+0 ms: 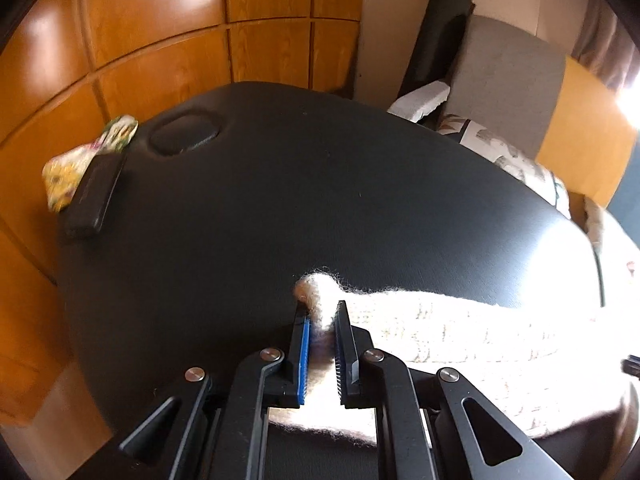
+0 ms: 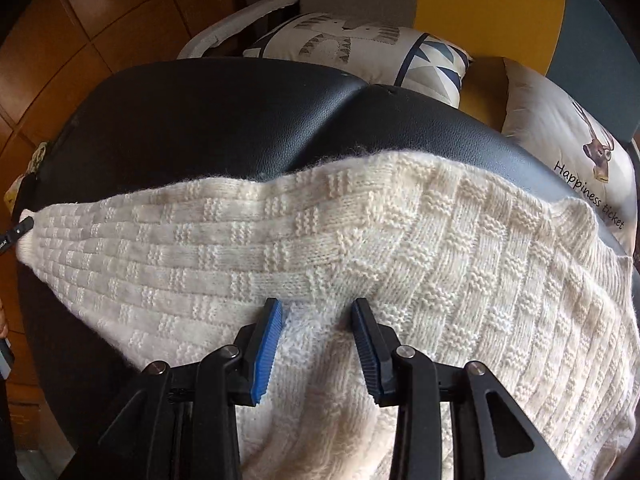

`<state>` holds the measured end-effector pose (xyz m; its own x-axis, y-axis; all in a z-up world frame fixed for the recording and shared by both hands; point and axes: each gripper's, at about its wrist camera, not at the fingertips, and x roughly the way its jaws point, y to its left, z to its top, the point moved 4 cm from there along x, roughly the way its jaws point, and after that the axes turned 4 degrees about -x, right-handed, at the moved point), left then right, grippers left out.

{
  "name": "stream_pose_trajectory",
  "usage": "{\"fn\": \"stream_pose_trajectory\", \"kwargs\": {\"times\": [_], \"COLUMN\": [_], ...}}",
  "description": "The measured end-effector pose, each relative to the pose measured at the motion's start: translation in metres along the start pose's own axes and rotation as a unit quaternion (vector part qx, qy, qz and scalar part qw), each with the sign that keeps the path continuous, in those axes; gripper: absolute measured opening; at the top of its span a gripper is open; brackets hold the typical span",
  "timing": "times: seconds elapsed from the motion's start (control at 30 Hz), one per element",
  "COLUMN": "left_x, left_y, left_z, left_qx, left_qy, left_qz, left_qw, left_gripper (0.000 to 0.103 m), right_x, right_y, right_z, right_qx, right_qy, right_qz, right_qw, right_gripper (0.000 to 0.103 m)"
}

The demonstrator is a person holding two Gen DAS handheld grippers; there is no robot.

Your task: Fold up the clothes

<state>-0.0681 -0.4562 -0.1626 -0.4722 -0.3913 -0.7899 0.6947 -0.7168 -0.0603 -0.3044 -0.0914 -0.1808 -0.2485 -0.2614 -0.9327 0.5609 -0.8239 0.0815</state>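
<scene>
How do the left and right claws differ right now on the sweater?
The left claw is nearly closed, pinching the cream knit sweater at its cuff end; the right claw stands wide open over the sweater's middle, gripping nothing. Both have black fingers with ribbed blue pads and sit over the black padded table.

A black padded bench (image 1: 280, 200) carries a cream knitted sweater (image 2: 360, 240) spread under both tools, and a black case (image 1: 94, 196) far ahead-left of the left tool.
</scene>
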Motion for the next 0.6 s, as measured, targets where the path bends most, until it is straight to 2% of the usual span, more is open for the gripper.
{"fn": "stream_pose_trajectory", "kwargs": {"times": [0.1,0.2,0.27,0.37,0.43,0.5,0.6], "left_x": [0.026,0.037,0.026,-0.013,-0.036,-0.054,-0.070], "left_y": [-0.012,-0.013,-0.006,0.004,-0.006,-0.035,-0.090], "left_z": [0.016,0.029,0.041,0.049,0.039,0.015,-0.030], "left_qx": [0.027,0.009,-0.026,-0.074,-0.080,-0.056,-0.020], "left_qy": [0.015,0.043,0.040,0.008,0.012,0.045,0.106], "left_qz": [0.012,-0.008,-0.030,-0.069,-0.125,-0.191,-0.268], "left_qw": [0.9994,0.9990,0.9984,0.9948,0.9889,0.9789,0.9574], "left_gripper": [0.011,0.014,0.017,0.022,0.022,0.022,0.022], "right_x": [0.004,0.004,-0.011,-0.052,-0.071,-0.083,-0.087], "right_y": [0.001,0.002,-0.003,-0.014,-0.021,-0.025,-0.030], "right_z": [0.009,0.012,0.008,-0.011,-0.032,-0.055,-0.089], "right_qx": [0.016,0.029,0.051,0.084,0.098,0.097,0.094], "right_qy": [-0.005,-0.012,-0.029,-0.092,-0.108,-0.107,-0.090], "right_qz": [-0.003,0.006,0.032,0.072,0.090,0.084,0.063], "right_qw": [1.000,0.999,0.998,0.990,0.985,0.986,0.990], "right_gripper": [0.038,0.039,0.038,0.038,0.038,0.038,0.038]}}
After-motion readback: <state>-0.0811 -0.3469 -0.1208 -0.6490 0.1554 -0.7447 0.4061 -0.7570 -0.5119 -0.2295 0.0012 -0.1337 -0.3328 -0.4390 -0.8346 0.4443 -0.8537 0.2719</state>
